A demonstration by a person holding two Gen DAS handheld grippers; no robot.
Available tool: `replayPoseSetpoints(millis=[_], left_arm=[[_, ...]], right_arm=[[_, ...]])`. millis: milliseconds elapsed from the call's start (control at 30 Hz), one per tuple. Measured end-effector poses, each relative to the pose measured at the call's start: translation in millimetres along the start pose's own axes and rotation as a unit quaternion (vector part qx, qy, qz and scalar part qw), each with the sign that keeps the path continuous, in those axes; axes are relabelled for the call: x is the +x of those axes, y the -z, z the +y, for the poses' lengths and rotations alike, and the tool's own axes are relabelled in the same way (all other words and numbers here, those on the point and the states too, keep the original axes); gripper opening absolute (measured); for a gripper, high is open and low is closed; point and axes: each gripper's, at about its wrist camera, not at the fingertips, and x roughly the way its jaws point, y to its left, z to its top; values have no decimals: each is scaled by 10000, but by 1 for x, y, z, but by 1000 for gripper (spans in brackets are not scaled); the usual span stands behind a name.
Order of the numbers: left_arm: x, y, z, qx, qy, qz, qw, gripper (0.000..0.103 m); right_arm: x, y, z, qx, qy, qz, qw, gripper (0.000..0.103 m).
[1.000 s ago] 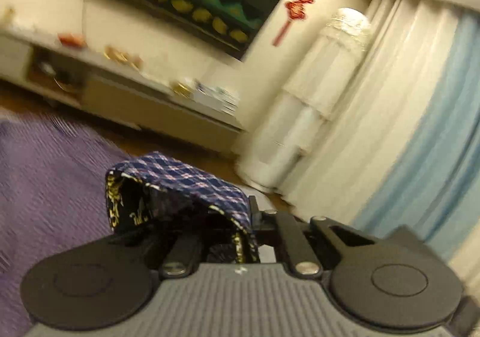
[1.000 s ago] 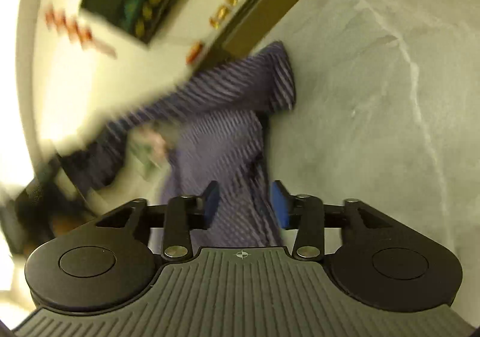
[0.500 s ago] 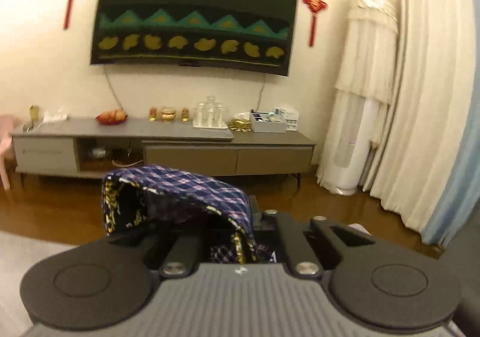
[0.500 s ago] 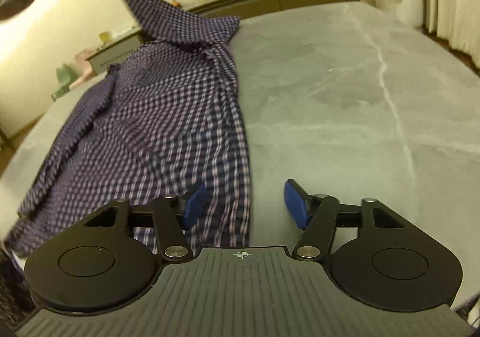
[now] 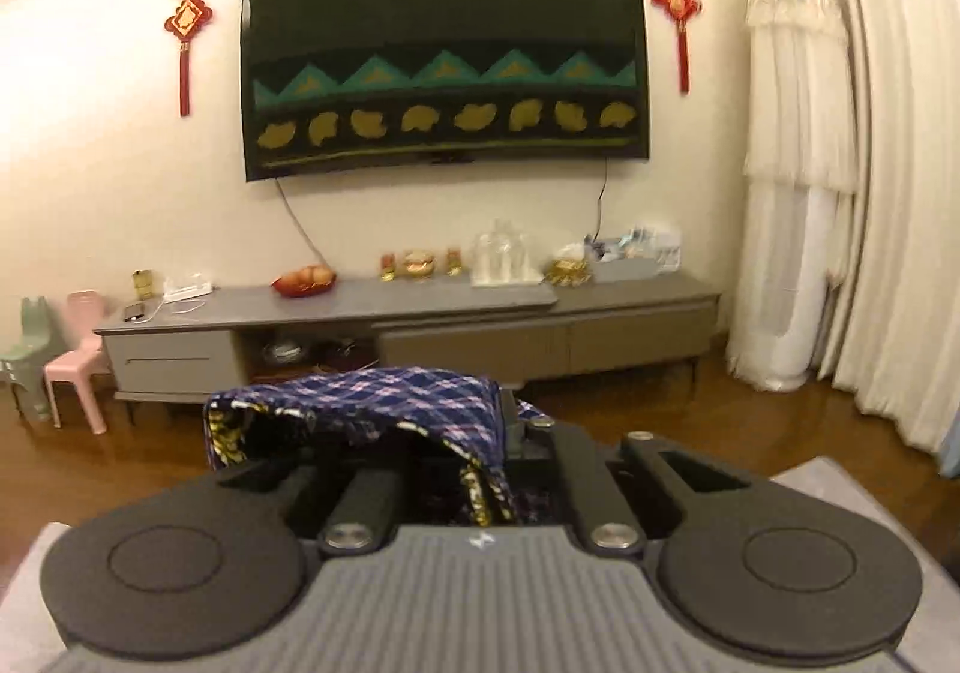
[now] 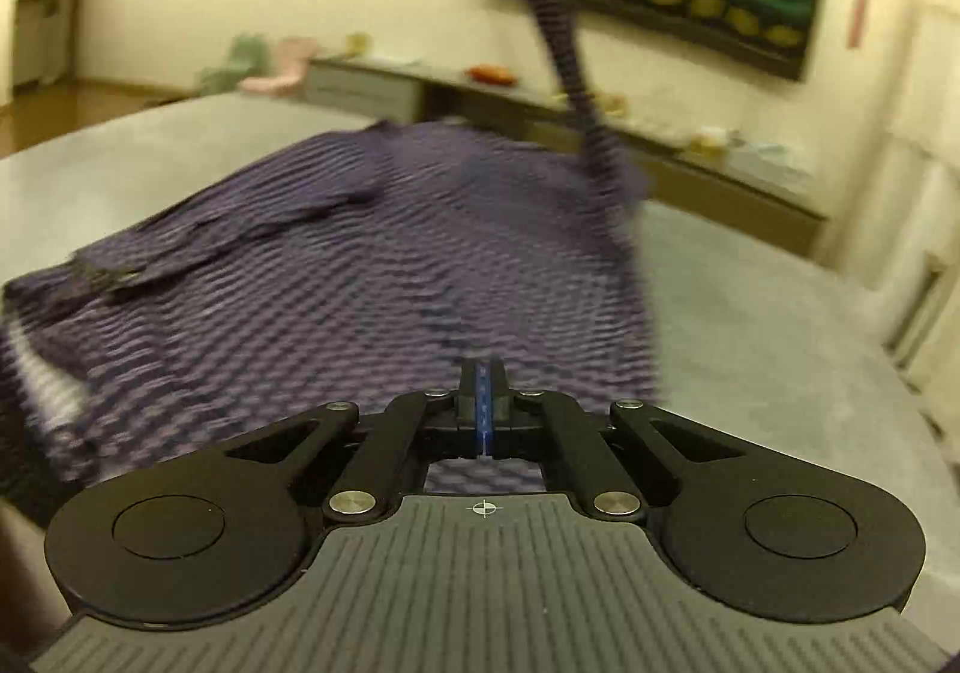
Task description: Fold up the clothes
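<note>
A dark blue checked shirt (image 6: pixel 336 277) lies spread on the grey table (image 6: pixel 780 325), blurred by motion. One sleeve (image 6: pixel 564 49) rises steeply from it toward the top edge of the right wrist view. In the left wrist view my left gripper (image 5: pixel 420 433) is shut on the sleeve end (image 5: pixel 372 397), which drapes over and hides the fingertips and shows a yellow-patterned lining. My right gripper (image 6: pixel 483 385) hovers low over the shirt's near part with its blue pads pressed together. I see no cloth between them.
The left gripper faces a wall with a TV (image 5: pixel 444 55) above a long low cabinet (image 5: pixel 420 313) holding small items. Two small plastic chairs (image 5: pixel 72 349) stand at the left, a covered tall unit (image 5: pixel 792 193) and curtains (image 5: pixel 888 193) at the right. Wood floor surrounds the table.
My right gripper went from open to shut and swung from the shirt's right edge to over its body. My left gripper kept hold of the sleeve end and levelled out to face the wall.
</note>
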Motion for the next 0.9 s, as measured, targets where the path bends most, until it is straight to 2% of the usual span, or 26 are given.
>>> replayPoseSetpoints(millis=[33, 100, 133, 167, 200, 267, 333, 400, 433, 467, 633, 700, 733, 800, 867, 900], left_arm=[[7, 3, 2, 86, -3, 85, 9999, 7], [20, 15, 9, 154, -228, 194, 9994, 13], [30, 25, 16, 37, -416, 296, 9987, 17], [39, 37, 24, -100, -634, 445, 9969, 19], [51, 51, 33, -227, -908, 657, 9934, 19], [67, 79, 47, -351, -1229, 991, 9868, 22], [70, 105, 60, -483, -1503, 1134, 9809, 25], [68, 128, 71, -668, -1829, 1136, 9743, 40], [63, 138, 76, -796, -1974, 1073, 9712, 58], [57, 145, 80, -897, -2037, 973, 9701, 65], [18, 165, 81, -1341, -1721, 441, 9749, 68], [6, 163, 82, -1324, -1870, 102, 9733, 79], [2, 161, 85, -1345, -1930, -23, 9719, 88], [0, 154, 97, -1505, -1907, -51, 9700, 90], [-7, 149, 110, -1823, -1850, -66, 9657, 90], [-12, 148, 111, -1935, -1711, -84, 9660, 90]], right_arm=[[1, 2, -8, 153, 59, 59, 9998, 0], [2, 7, -24, 458, 176, 176, 9986, 11], [3, 10, -32, 611, 234, 235, 9976, 26], [4, 12, -40, 763, 292, 294, 9962, 37], [4, 15, -48, 915, 351, 352, 9946, 41], [6, 20, -64, 1219, 467, 469, 9903, 50], [7, 24, -81, 1521, 583, 585, 9849, 55], [8, 30, -94, 1788, 671, 693, 9791, 60], [7, 33, -95, 1834, 647, 734, 9782, 62], [6, 36, -94, 1872, 623, 785, 9772, 63], [8, 47, -81, 1895, 511, 1018, 9753, 60], [7, 49, -77, 1840, 495, 1057, 9760, 59], [6, 48, -76, 1829, 501, 1056, 9762, 59], [6, 48, -74, 1893, 462, 1035, 9754, 58], [7, 47, -72, 2015, 392, 1003, 9735, 48], [8, 46, -73, 2111, 343, 985, 9719, 47]])
